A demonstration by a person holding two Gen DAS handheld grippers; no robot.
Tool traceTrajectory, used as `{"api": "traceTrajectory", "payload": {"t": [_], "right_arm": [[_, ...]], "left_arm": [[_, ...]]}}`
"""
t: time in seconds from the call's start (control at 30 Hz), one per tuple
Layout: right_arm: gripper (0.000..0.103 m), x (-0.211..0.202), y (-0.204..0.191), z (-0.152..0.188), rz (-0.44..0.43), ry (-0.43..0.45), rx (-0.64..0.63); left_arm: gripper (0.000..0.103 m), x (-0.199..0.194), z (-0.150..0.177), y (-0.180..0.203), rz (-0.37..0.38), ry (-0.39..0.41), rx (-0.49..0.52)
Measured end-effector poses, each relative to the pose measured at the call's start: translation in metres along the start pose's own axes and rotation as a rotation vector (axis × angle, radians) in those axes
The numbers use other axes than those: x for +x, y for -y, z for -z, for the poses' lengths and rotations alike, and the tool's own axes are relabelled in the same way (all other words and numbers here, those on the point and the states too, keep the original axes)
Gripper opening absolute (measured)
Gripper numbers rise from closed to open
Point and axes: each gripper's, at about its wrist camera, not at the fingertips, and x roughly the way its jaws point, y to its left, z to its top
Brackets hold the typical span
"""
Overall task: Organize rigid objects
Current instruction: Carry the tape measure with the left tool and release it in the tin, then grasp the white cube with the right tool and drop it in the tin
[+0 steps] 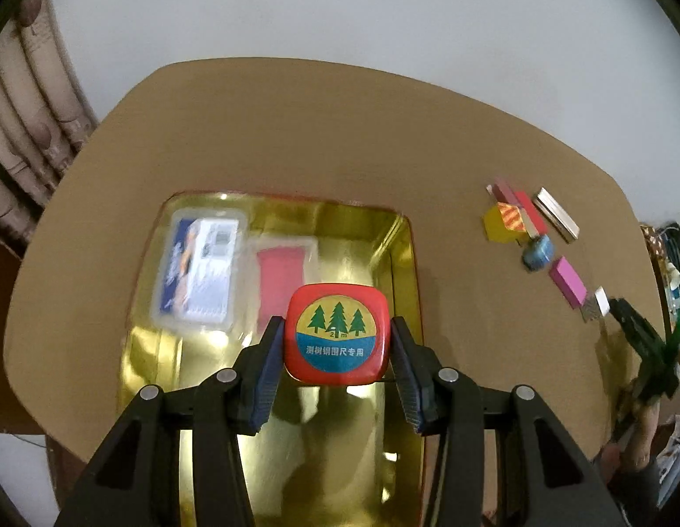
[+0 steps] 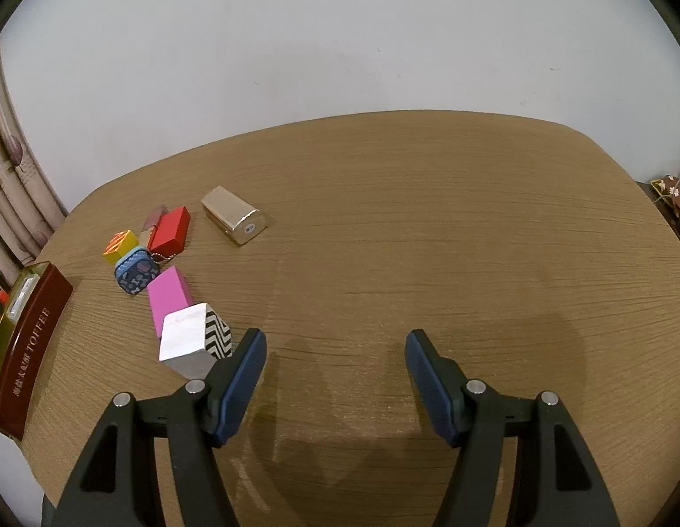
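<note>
My left gripper [image 1: 335, 342] is shut on a red square tape measure [image 1: 336, 333] with a pine-tree label, held above the gold tin tray [image 1: 401, 263]. In the tray lie a clear case with a blue and white card [image 1: 198, 270] and a clear case with a red card [image 1: 282, 281]. My right gripper [image 2: 335, 377] is open and empty over bare table. To its left lie a white block with a zigzag side [image 2: 188, 338], a pink block [image 2: 168, 296], a blue patterned pouch [image 2: 135, 273], a yellow block [image 2: 119, 243], a red box [image 2: 169, 229] and a gold box [image 2: 233, 215].
The tin's dark red "TOFFEE" wall [image 2: 30, 351] stands at the left edge of the right wrist view. The round wooden table [image 2: 427, 241] ends at a white wall. A curtain [image 1: 28, 123] hangs at the left. The right gripper [image 1: 642, 342] shows in the left wrist view.
</note>
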Motion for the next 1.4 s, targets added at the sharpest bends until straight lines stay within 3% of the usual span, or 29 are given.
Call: {"api": "traceTrajectory", "payload": {"t": [0.3, 0.43, 0.53, 0.6, 0.73, 0.9, 1.07, 1.27, 1.3, 1.37, 1.4], "right_arm": [[0.068, 0.001, 0.000, 0.000, -0.008, -0.004, -0.005], [0.068, 0.000, 0.000, 0.001, -0.009, -0.002, -0.003], [0.068, -0.004, 0.002, 0.003, -0.016, 0.007, 0.000], [0.068, -0.010, 0.003, 0.004, -0.040, 0.031, 0.003], [0.068, -0.021, -0.003, 0.006, -0.152, 0.043, -0.051], [0.068, -0.030, -0.038, 0.010, -0.189, 0.014, -0.170], [0.068, -0.024, -0.067, 0.008, -0.154, -0.001, -0.261], [0.068, -0.002, -0.063, 0.002, -0.162, -0.055, -0.230], [0.066, 0.000, -0.062, 0.001, -0.148, -0.051, -0.227], [0.037, 0.003, -0.062, 0.000, -0.139, -0.063, -0.232], [0.030, 0.005, -0.063, 0.002, -0.104, -0.072, -0.247]], "left_arm": [[0.043, 0.048, -0.023, 0.013, -0.044, -0.035, 0.011], [0.044, 0.044, -0.021, 0.015, -0.077, -0.018, 0.015], [0.054, 0.031, -0.018, 0.019, -0.108, 0.015, 0.027], [0.054, 0.014, -0.012, 0.019, -0.125, 0.065, 0.015], [0.065, -0.031, 0.019, 0.019, -0.103, 0.161, -0.019], [0.073, -0.076, 0.084, 0.025, -0.087, 0.237, -0.039], [0.073, -0.088, 0.127, 0.028, -0.085, 0.227, -0.073], [0.073, -0.084, 0.157, 0.015, -0.035, 0.150, -0.132], [0.073, -0.082, 0.158, 0.015, -0.033, 0.144, -0.138], [0.073, -0.078, 0.161, 0.015, -0.021, 0.131, -0.155], [0.073, -0.077, 0.163, 0.014, -0.014, 0.128, -0.161]]}}
